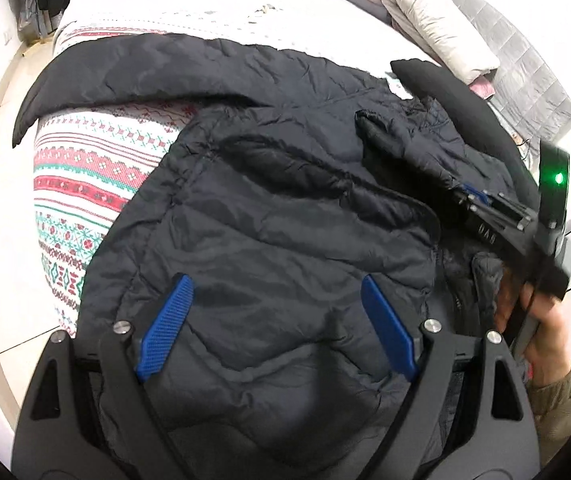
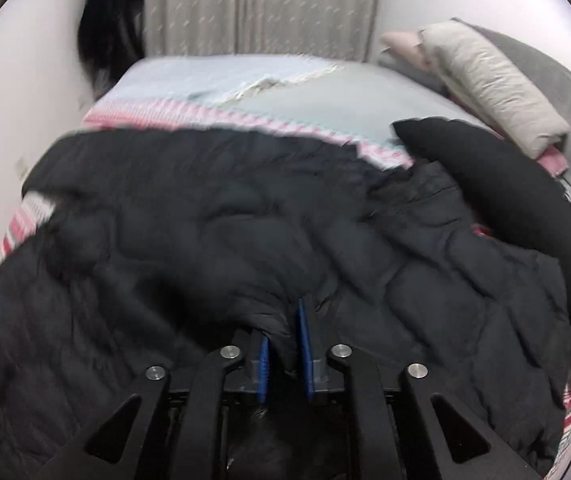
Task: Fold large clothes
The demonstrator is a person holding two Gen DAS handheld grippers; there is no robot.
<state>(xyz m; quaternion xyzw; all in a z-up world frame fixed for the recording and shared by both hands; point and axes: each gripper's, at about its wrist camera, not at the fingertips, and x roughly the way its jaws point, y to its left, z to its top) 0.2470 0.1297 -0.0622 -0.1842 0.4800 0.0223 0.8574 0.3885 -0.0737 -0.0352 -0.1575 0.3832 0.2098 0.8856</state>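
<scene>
left gripper (image 1: pixel 277 328) spread above the jacket, right gripper (image 2: pixel 285 344) pinched on a fold of it.

going left to right: a sleeve (image 1: pixel 97 76) is seen trailing out to the left over the patterned blanket (image 1: pixel 85 184), the jacket (image 1: pixel 277 208) body is spread across the bed in the middle, and a bunched fold (image 2: pixel 273 320) is clamped between the right gripper's nearly closed blue pads (image 2: pixel 304 344) on the right. the left gripper's pads (image 1: pixel 165 332) are held wide apart just over the near part of the body, with nothing between them. the jacket's long axis is judged to run left to right across both views, so the coming fold is likely to be carried leftward by the right gripper, with the fabric directly ahead of it. the right wrist view is blurred.
</scene>
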